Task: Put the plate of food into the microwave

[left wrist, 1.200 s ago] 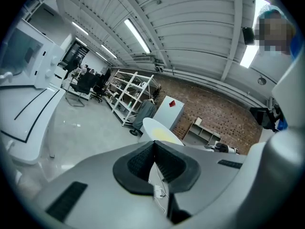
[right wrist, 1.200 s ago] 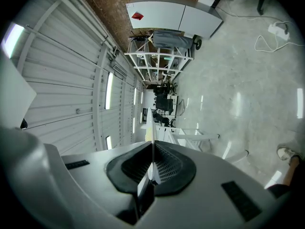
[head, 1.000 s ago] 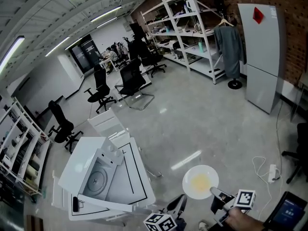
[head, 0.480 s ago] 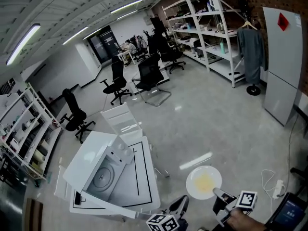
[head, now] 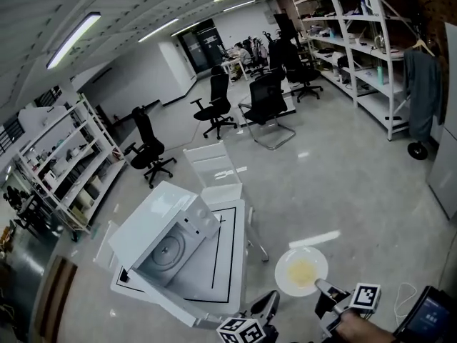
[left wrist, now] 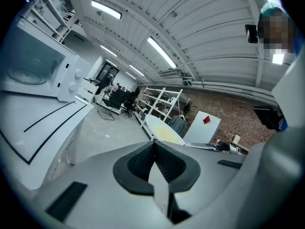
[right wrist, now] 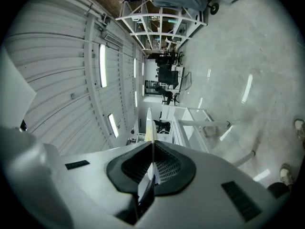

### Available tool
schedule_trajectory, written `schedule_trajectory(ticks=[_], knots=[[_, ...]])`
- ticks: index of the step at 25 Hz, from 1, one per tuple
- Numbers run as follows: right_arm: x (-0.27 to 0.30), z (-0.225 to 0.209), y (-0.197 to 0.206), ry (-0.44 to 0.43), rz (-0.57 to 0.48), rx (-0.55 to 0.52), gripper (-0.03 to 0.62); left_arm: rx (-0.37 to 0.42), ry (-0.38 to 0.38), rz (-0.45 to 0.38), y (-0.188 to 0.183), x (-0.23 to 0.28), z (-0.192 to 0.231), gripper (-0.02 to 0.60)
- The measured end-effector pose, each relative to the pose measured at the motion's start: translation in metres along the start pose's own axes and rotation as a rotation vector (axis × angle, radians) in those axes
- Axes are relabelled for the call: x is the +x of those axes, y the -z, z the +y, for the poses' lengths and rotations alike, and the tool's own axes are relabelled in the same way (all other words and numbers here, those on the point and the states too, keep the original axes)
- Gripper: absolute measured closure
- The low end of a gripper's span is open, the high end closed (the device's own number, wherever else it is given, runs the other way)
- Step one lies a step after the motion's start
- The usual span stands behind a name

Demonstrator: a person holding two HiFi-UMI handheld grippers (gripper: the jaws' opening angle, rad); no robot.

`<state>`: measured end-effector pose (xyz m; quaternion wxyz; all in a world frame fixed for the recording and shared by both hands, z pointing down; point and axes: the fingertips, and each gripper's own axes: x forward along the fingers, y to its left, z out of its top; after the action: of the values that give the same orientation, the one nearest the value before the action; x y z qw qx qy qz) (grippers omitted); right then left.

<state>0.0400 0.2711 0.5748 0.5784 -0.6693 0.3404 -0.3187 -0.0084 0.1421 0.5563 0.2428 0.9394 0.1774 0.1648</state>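
A white plate [head: 301, 271] with yellow food hangs in the air right of the table, and my right gripper [head: 319, 286] is shut on its near rim. In the right gripper view the plate [right wrist: 148, 123] shows edge-on between the jaws of the right gripper [right wrist: 151, 149]. The white microwave [head: 166, 236] stands on a white table [head: 230, 259], its cavity and turntable open to view. My left gripper [head: 270, 301] hangs low between table and plate; the left gripper [left wrist: 154, 146] is shut on nothing. That view also shows the microwave [left wrist: 33, 63] at left and the plate [left wrist: 162, 129] ahead.
Black office chairs [head: 268, 100] stand in the middle of the room. Metal shelves line the left [head: 64, 168] and the right [head: 371, 45]. A white frame piece [head: 213, 166] sits behind the table. A dark screen device [head: 428, 316] is at bottom right.
The view has swung left: microwave and table now sit further right and higher, closer to the plate. The plate and both grippers keep the same place in the picture.
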Motion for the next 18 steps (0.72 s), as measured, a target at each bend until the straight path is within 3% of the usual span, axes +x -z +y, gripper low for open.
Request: schedule_trajectory(ticks=[5,18], knots=[[0.025,-0.001,-0.021,-0.045,0.090,0.001,0.582,-0.020,-0.092,-0.045,-0.005,0.013,0.009,0.575],[0.065,-0.013,-0.030,-0.034,0.334,-0.004,0.582,-0.056,-0.291,-0.133,-0.011,0.017,0.027,0.575]])
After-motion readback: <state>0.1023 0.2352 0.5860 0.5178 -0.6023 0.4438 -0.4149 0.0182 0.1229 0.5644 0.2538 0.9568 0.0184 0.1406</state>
